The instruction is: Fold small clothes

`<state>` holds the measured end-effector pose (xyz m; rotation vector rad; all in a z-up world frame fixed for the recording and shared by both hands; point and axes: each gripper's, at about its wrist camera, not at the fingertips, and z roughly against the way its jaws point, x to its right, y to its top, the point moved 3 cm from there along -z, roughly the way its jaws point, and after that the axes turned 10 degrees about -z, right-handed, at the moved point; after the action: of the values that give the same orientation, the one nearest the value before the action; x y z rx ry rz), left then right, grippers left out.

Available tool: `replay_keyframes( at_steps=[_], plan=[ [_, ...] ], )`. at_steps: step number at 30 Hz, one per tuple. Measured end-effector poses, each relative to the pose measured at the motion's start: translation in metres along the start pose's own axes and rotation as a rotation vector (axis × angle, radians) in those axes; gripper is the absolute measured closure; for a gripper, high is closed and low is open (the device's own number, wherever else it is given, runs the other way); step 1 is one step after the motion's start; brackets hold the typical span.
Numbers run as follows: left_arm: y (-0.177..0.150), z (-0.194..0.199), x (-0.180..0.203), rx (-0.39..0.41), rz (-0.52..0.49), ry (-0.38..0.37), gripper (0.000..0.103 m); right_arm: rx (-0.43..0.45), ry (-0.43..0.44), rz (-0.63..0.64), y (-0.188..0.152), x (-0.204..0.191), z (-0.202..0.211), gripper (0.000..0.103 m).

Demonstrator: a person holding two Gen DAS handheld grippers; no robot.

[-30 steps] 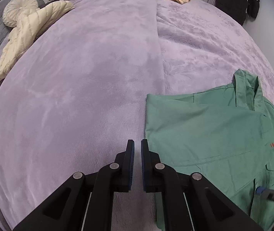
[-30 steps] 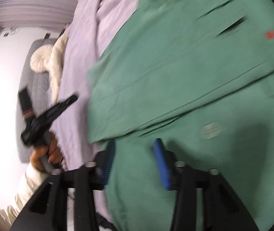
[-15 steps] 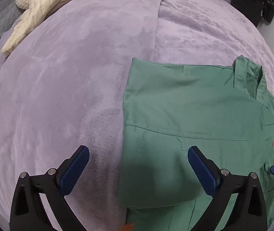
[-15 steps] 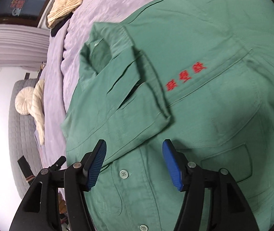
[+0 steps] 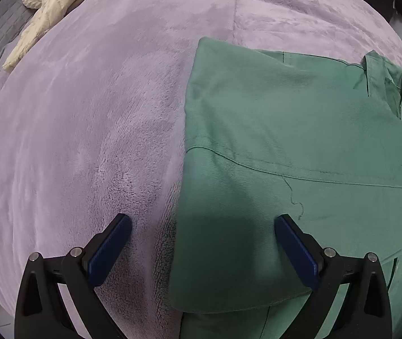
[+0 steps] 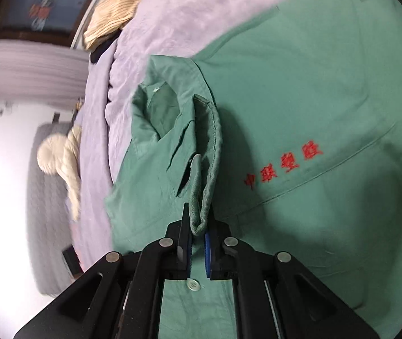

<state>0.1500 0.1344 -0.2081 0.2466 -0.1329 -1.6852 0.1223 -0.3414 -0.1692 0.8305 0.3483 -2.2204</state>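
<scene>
In the right wrist view, a folded edge by the collar of the green shirt (image 6: 299,99) is pinched by the right gripper (image 6: 198,234), whose jaws have just closed. On the bed (image 5: 88,113), the shirt's folded side edge runs lengthwise between the left gripper's (image 5: 201,240) spread jaws.

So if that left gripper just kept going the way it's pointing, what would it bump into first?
Probably the folded edge of the green shirt: the open left gripper straddles that edge, with the purple blanket beside it.
</scene>
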Motion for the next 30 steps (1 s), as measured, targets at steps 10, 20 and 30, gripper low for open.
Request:
replay_keyframes(
  at_steps=[10,20,30],
  plan=[
    [-0.002,0.019,0.029,-0.013,-0.057,0.045,0.000,-0.070,-0.123,-0.023,-0.001,0.040,-0.009,0.089],
    [-0.020,0.073,0.140,0.034,-0.199,-0.033,0.000,-0.028,-0.112,-0.036,-0.014,0.064,0.082,0.043],
    [-0.019,0.095,0.242,0.014,-0.328,-0.130,0.000,0.114,-0.121,-0.193,0.005,0.132,0.158,0.033]
  ],
)
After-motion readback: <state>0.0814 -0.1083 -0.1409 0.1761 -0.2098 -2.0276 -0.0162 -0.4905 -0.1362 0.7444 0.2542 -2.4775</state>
